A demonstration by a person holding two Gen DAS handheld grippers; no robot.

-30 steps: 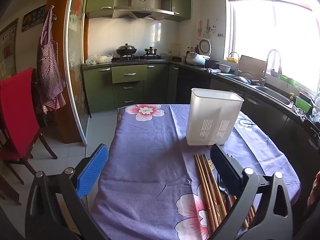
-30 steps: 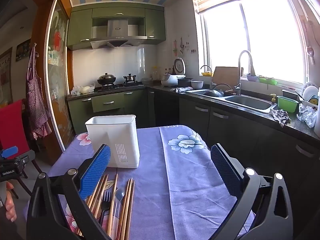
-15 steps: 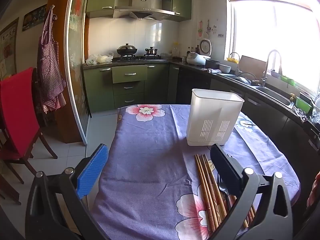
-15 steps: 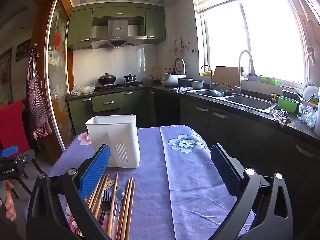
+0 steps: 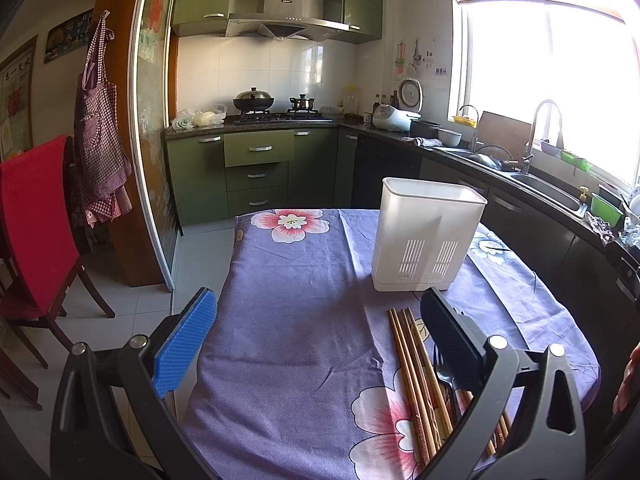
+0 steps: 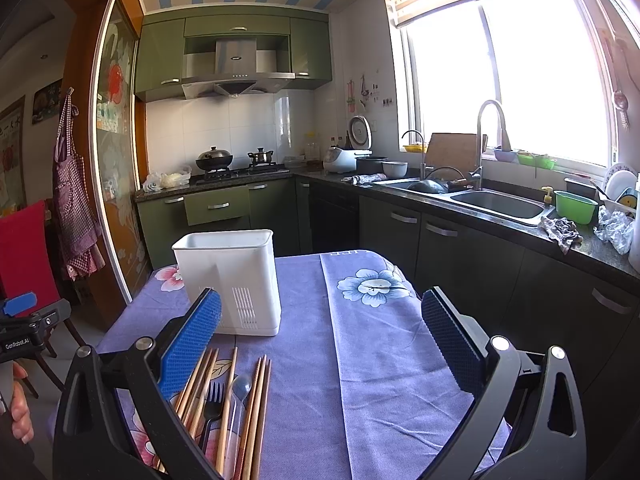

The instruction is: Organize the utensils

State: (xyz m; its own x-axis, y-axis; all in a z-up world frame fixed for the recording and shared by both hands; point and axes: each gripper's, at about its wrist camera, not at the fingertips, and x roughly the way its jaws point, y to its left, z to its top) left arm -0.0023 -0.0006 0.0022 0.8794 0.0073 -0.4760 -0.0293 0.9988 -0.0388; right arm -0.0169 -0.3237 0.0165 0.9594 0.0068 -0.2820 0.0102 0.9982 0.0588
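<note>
Sunlit green kitchen cabinets and a steel sink ring a worktop (image 5: 304, 320) draped in a purple flowered cloth, where nothing has yet been sorted. Both tools hover above it with jaws spread wide and empty: the left hand-held gripper (image 5: 316, 336) and the right hand-held gripper (image 6: 320, 336). Ahead of each stands the tall white slotted plastic utensil holder (image 5: 424, 236), upright and, as far as its rim shows, holding nothing. Just below the right hand-held gripper's blue left finger lie the long brown wooden chopsticks (image 6: 252, 408), roughly parallel, with a black plastic fork (image 6: 211, 404) and a clear-handled spoon (image 6: 239, 390) bedded among them, touching. The step in hand looks like a first pick. It would go best by lowering one tool squarely over a single piece near its middle, closing across its narrow width, and lifting clear before tipping it upright over the holder; the fork, lying between sticks, probably drags its neighbours.
</note>
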